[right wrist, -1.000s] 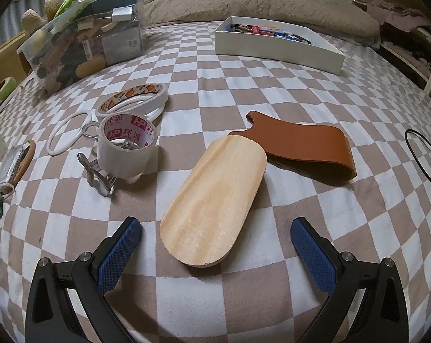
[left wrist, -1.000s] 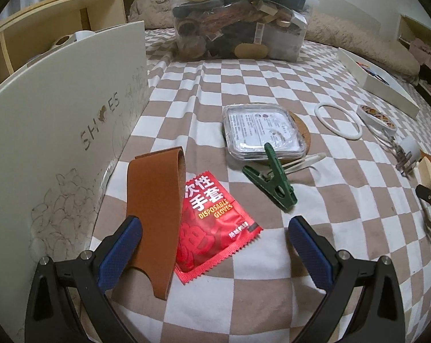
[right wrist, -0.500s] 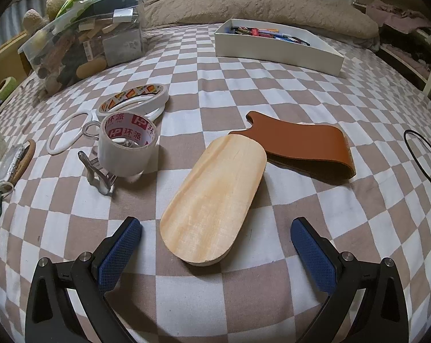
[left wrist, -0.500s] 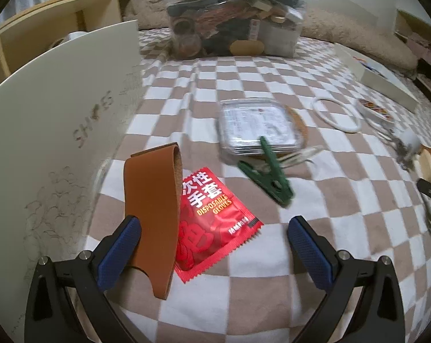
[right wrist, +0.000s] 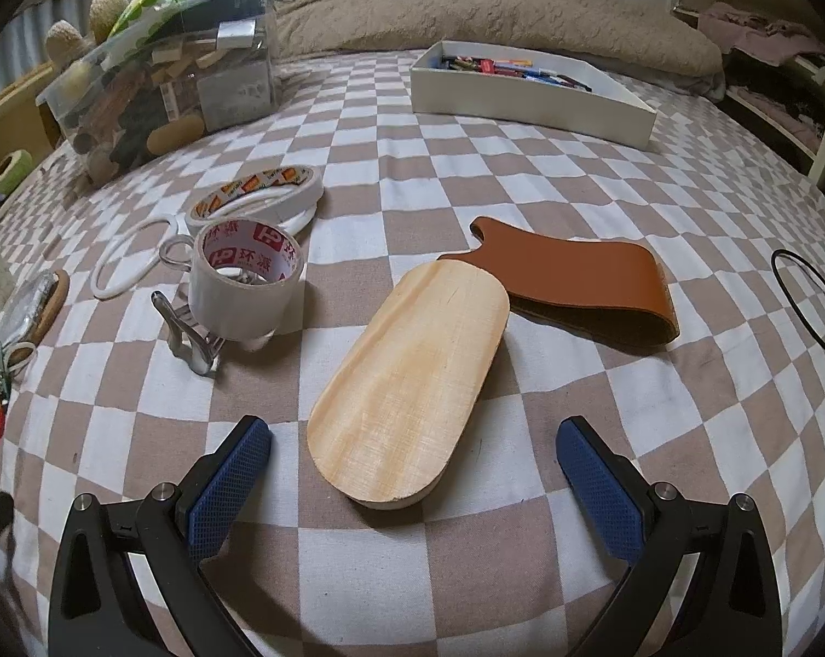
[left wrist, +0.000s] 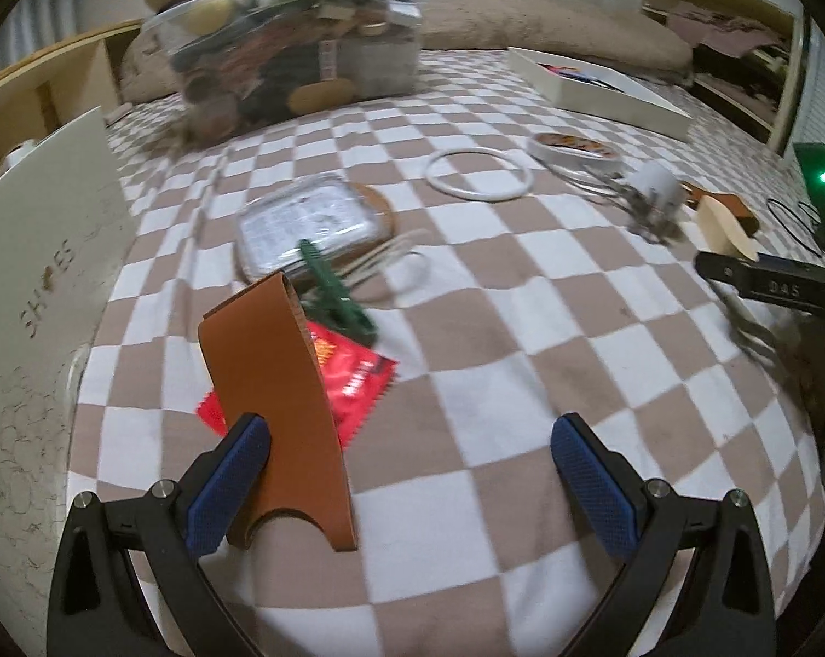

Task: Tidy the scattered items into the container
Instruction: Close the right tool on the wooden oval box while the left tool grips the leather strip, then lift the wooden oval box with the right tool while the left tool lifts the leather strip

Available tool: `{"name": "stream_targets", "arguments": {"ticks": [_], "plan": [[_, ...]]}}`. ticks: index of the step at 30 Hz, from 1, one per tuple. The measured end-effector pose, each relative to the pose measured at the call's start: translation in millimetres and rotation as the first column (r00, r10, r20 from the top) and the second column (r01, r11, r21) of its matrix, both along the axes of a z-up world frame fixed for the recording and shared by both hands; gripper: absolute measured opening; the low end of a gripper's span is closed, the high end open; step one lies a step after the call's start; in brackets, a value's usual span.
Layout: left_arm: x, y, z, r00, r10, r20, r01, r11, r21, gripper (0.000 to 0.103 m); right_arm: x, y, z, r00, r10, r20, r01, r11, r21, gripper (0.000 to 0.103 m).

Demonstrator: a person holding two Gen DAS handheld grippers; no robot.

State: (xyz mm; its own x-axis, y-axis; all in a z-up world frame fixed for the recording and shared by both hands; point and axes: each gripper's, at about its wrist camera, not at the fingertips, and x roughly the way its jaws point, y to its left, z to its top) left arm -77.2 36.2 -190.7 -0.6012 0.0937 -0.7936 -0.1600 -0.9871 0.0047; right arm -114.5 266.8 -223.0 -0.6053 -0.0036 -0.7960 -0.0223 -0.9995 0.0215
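Brown leather strap [left wrist: 281,410] lies folded on the checked bedspread [left wrist: 521,394], its near end between the fingers of the left gripper [left wrist: 412,484], close against the left pad [left wrist: 231,479]. Jaws are wide apart, nothing gripped. Strap partly covers a red glove packet [left wrist: 357,378]; a green clip [left wrist: 333,295] and a clear flat box [left wrist: 303,227] sit just beyond.

Right gripper [right wrist: 412,484] is also spread wide and empty, with a wooden board [right wrist: 412,383] centred between its fingers. A second leather strap [right wrist: 582,284] touches the board's far end. Tape roll [right wrist: 245,284] stands upright to the left, beside a metal clip [right wrist: 188,334] and a white ring [right wrist: 133,263].

White tray [right wrist: 532,98] sits far back on the bedspread, well apart from both grippers; likely the target, though the already full clear bin [right wrist: 160,82] could be meant.

Risks:
- Left view is blurred, so the camera is moving; closing now could miss the off-centre strap or pinch the packet under it.
- Strap is limp and may unfold or slip from a grip.
- Board is wide and flat; closing across it may find no purchase, or push it into the second strap.
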Motion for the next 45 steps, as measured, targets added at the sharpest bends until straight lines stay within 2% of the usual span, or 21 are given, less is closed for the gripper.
{"name": "stream_targets", "arguments": {"ticks": [5, 7, 8, 10, 13, 14, 18, 19, 23, 26, 29, 32, 37, 40, 45], "plan": [[1, -5, 7, 1.0, 0.026, 0.009, -0.026, 0.996, 0.082, 0.103, 3, 3, 3, 0.999, 0.001, -0.037, -0.002, 1.0, -0.03, 0.103], [2, -9, 10, 0.999, 0.048, 0.012, -0.049, 0.993, 0.104, 0.103, 5, 5, 5, 0.998, 0.004, -0.063, -0.007, 0.999, -0.046, 0.093], [2, -10, 10, 0.998, 0.063, 0.01, -0.064, 0.993, 0.1, 0.103, 6, 5, 6, 0.998, 0.006, -0.07, -0.01, 0.999, -0.053, 0.085], [2, -12, 11, 0.996, 0.089, 0.0, -0.089, 0.993, 0.081, 0.103, 6, 6, 7, 0.997, 0.004, -0.075, -0.009, 0.998, -0.057, 0.075], [2, -16, 10, 0.992, 0.122, -0.012, -0.121, 0.991, 0.049, 0.103, 9, 6, 9, 0.996, 0.003, -0.093, -0.009, 0.998, -0.063, 0.053], [1, -18, 9, 0.991, 0.133, -0.015, -0.132, 0.99, 0.04, 0.103, 10, 6, 10, 0.994, 0.009, -0.106, -0.016, 0.997, -0.07, 0.051], [-3, -27, 7, 0.987, 0.162, -0.018, -0.161, 0.986, 0.033, 0.103, 12, 4, 11, 0.993, 0.023, -0.115, -0.03, 0.998, -0.062, 0.051], [-4, -29, 7, 0.986, 0.168, -0.016, -0.167, 0.985, 0.039, 0.099, 12, 2, 12, 0.993, 0.032, -0.116, -0.039, 0.997, -0.061, 0.051], [-7, -41, 3, 0.978, 0.207, -0.002, -0.206, 0.976, 0.068, 0.073, 16, -11, 14, 0.986, 0.106, -0.128, -0.111, 0.993, -0.037, 0.051], [-6, -43, 3, 0.98, 0.199, -0.006, -0.198, 0.977, 0.077, 0.06, 20, -30, 16, 0.973, 0.187, -0.134, -0.185, 0.982, 0.021, 0.051], [-4, -40, 4, 0.985, 0.171, -0.005, -0.17, 0.983, 0.075, 0.052, 26, -50, 17, 0.955, 0.261, -0.139, -0.249, 0.963, 0.101, 0.05], [0, -35, 5, 0.989, 0.146, -0.005, -0.146, 0.987, 0.074, 0.052, 34, -68, 19, 0.934, 0.33, -0.141, -0.305, 0.937, 0.168, 0.05], [10, -22, 7, 0.997, 0.08, -0.006, -0.079, 0.994, 0.071, 0.051, 48, -88, 19, 0.9, 0.417, -0.131, -0.382, 0.896, 0.228, 0.049], [17, -12, 8, 0.999, 0.041, 0.001, -0.041, 0.996, 0.075, 0.051, 54, -94, 19, 0.885, 0.453, -0.11, -0.422, 0.879, 0.222, 0.049], [26, -1, 9, 1.0, -0.01, 0.011, 0.009, 0.996, 0.084, 0.051, 61, -96, 14, 0.889, 0.456, -0.045, -0.443, 0.881, 0.169, 0.048]]}}
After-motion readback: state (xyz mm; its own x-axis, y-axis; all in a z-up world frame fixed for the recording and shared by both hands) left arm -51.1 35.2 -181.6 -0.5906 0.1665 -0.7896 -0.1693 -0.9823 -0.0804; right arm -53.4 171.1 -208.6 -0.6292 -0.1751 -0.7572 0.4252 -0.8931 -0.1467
